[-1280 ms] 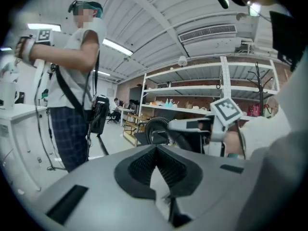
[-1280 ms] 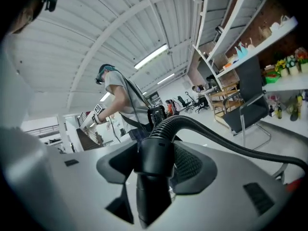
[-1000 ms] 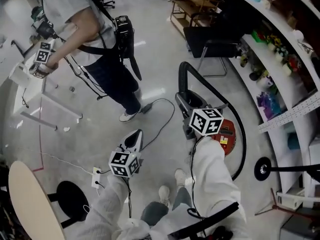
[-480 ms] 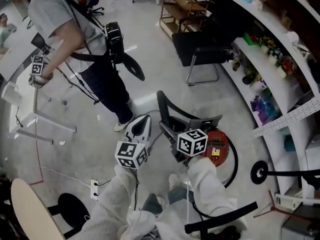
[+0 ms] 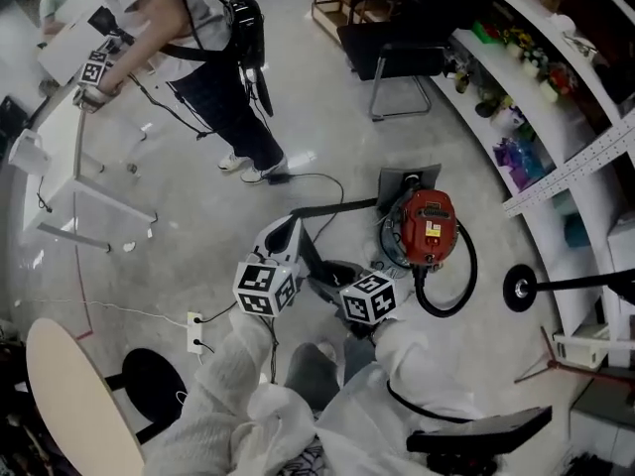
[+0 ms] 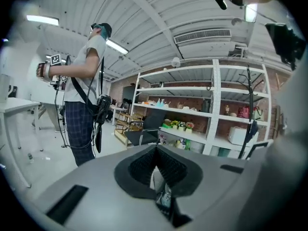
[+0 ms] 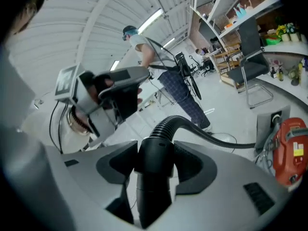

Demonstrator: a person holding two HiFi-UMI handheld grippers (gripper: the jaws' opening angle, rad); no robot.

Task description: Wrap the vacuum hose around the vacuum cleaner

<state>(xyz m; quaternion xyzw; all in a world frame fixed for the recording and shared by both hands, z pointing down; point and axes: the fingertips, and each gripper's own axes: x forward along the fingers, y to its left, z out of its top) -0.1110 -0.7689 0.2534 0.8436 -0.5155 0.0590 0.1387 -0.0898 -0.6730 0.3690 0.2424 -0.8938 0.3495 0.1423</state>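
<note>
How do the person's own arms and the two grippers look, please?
The left gripper and right gripper have grey bodies and black textured pads. Each carries a cube with black-and-white square markers. Both sleeves are white and baggy.

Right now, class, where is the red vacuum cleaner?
In the head view the vacuum cleaner stands on the floor right of centre, between the chair and the right gripper, its hose looping beside it.

The vacuum cleaner (image 5: pixel 421 209) is showing bright red (with a yellow label (image 5: pixel 434 230)). Its hose (image 7: pixel 166 124) is showing plain black, finely ribbed.
</note>
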